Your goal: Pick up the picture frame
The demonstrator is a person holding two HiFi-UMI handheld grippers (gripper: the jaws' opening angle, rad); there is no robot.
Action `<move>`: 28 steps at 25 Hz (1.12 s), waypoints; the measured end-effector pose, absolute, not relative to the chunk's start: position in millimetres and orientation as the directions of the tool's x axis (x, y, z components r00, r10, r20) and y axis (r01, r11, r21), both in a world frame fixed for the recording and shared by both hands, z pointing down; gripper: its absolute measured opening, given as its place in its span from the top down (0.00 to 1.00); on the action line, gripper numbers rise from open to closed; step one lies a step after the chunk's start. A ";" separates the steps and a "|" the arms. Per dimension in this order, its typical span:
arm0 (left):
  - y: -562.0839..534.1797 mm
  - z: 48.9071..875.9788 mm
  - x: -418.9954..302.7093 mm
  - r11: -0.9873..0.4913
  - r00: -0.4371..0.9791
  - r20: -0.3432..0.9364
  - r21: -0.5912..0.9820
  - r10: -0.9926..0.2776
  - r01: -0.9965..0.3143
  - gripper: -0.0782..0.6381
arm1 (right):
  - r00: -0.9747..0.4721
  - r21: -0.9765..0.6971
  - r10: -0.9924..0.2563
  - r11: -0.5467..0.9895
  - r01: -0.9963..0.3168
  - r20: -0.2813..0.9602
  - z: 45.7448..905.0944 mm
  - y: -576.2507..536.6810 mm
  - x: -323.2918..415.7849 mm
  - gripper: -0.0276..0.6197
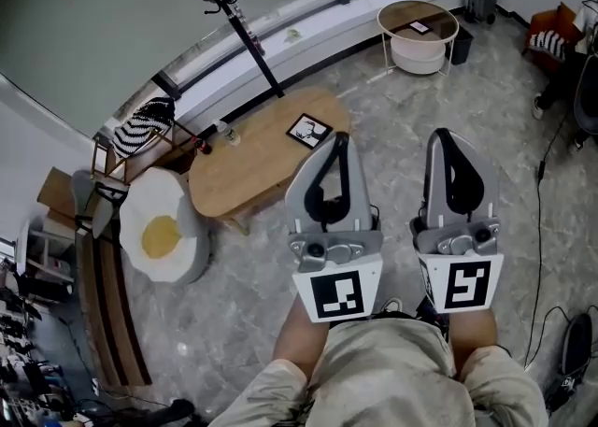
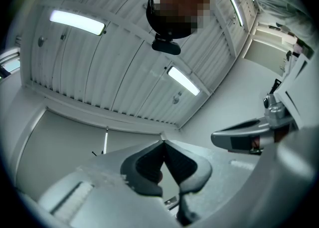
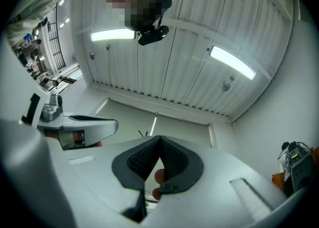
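The picture frame (image 1: 308, 130) lies flat at the far right end of the oval wooden table (image 1: 234, 177); probably light, stiff, fragile; pinch one edge; left gripper (image 1: 340, 140) and right gripper (image 1: 440, 135) clenched, empty.

The person is holding the left claw (image 1: 340, 138) and the right claw (image 1: 439, 134) side by side, close together, out in front of the body, both tilting upward. Each claw's jaws are pressing together at the tips, gripping nothing.

picture frame (image 1: 308, 130) print too small to tell, table (image 1: 245, 165) edge partly behind left tongs (image 1: 338, 138)
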State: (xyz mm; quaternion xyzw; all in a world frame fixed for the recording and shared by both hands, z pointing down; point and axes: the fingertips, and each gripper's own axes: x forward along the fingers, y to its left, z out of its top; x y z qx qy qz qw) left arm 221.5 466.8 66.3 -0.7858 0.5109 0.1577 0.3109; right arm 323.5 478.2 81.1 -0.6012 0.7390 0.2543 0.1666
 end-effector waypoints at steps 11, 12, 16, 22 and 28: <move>438.8 83.0 212.2 -0.247 0.401 -0.540 -0.337 -0.740 -0.909 0.88 | -0.265 0.179 -0.807 0.199 -0.964 -0.527 95.7 443.4 313.3 0.95; 433.1 84.4 206.9 -0.241 0.396 -0.540 -0.335 -0.743 -0.911 0.88 | -0.269 0.178 -0.810 0.204 -0.963 -0.521 98.5 436.4 308.9 0.95; 404.9 86.7 180.8 -0.218 0.368 -0.548 -0.320 -0.751 -0.922 0.88 | -0.294 0.192 -0.808 0.227 -0.955 -0.510 101.7 406.2 283.4 0.95; 350.8 86.3 144.5 -0.186 0.339 -0.557 -0.313 -0.758 -0.931 0.88 | -0.328 0.214 -0.804 0.253 -0.944 -0.496 100.6 348.5 244.1 0.95; 300.0 75.6 89.0 -0.146 0.299 -0.571 -0.298 -0.764 -0.943 0.88 | -0.353 0.228 -0.791 0.272 -0.935 -0.499 91.0 292.3 194.9 0.95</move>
